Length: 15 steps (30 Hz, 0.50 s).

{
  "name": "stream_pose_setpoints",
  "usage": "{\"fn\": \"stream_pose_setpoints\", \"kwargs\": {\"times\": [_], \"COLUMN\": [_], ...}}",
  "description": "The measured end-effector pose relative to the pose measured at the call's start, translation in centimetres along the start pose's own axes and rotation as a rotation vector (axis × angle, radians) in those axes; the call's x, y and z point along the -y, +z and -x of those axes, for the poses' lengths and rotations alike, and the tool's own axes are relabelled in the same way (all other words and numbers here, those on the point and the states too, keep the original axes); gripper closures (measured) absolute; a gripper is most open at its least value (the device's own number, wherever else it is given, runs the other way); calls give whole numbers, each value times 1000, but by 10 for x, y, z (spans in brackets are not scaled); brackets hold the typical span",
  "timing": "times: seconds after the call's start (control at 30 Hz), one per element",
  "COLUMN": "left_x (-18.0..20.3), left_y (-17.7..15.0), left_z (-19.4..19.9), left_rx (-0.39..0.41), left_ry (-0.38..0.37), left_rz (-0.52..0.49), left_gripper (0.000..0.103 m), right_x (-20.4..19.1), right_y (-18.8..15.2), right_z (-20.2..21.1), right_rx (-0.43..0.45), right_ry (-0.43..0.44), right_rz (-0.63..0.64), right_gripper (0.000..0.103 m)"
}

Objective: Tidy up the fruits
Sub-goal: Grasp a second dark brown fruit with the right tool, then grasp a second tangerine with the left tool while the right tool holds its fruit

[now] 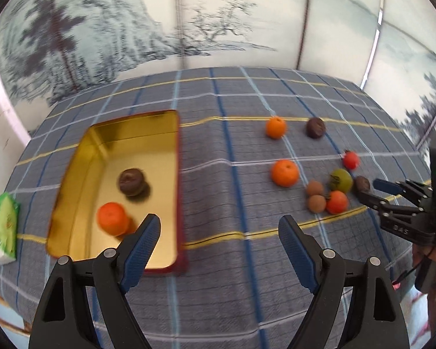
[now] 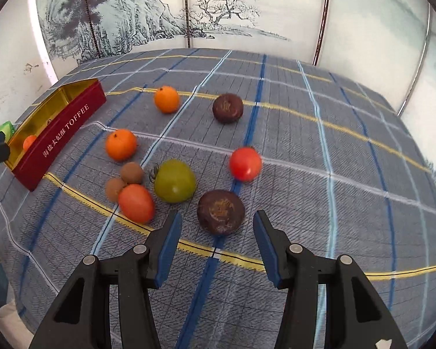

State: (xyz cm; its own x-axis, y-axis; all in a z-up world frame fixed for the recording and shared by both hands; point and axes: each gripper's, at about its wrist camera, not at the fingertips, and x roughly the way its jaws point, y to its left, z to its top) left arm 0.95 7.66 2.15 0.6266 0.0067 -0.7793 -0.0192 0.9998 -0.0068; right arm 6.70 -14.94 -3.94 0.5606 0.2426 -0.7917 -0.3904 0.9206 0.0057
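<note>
A gold-lined red toffee tin (image 1: 162,133) lies at the left and holds a dark brown fruit (image 1: 130,181) and an orange (image 1: 112,217). My left gripper (image 1: 219,228) is open and empty, just right of the tin. My right gripper (image 2: 216,224) is open, with a dark brown fruit (image 2: 220,216) lying just ahead between its fingertips. Near it lie a green tomato (image 2: 175,180), a red tomato (image 2: 245,163), an orange-red tomato (image 2: 136,202), two small brown fruits (image 2: 131,172), two oranges (image 2: 121,144) and another dark fruit (image 2: 227,108).
A checked blue-grey cloth (image 2: 334,174) covers the table. A green packet (image 1: 3,226) lies left of the tin. A painted folding screen (image 2: 218,14) stands behind the table. The right gripper (image 1: 372,193) shows at the right edge of the left wrist view.
</note>
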Motion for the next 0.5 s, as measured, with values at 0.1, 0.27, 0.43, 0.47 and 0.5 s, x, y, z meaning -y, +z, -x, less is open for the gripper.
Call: {"fn": "stream_pose_setpoints", "kwargs": {"times": [0.1,0.27,0.43,0.47,0.5], "left_x": [8,14,23,24,26], "left_y": [4,14,22,23,25], "left_z": [-10,-31,-51,-54,-58], "left_rx": [-18,-40,-58,-57,-63], "left_ry": [-18,-36,-33,-37,-37], "left_rz": [-7,9,-4,-6,-5], "left_gripper": [20,20,20,20,20], "right_x": [4,10,10,11,14], "right_y": [1,3,0,0,0], "right_z": [-8,-18,-19,-18,-17], "right_rx": [4,-2,15,22,29], "right_ry": [8,22,15,6,-10], "right_rz": [-21,-36,-42,-43,-41], "right_gripper": [55,63,67,67,67]}}
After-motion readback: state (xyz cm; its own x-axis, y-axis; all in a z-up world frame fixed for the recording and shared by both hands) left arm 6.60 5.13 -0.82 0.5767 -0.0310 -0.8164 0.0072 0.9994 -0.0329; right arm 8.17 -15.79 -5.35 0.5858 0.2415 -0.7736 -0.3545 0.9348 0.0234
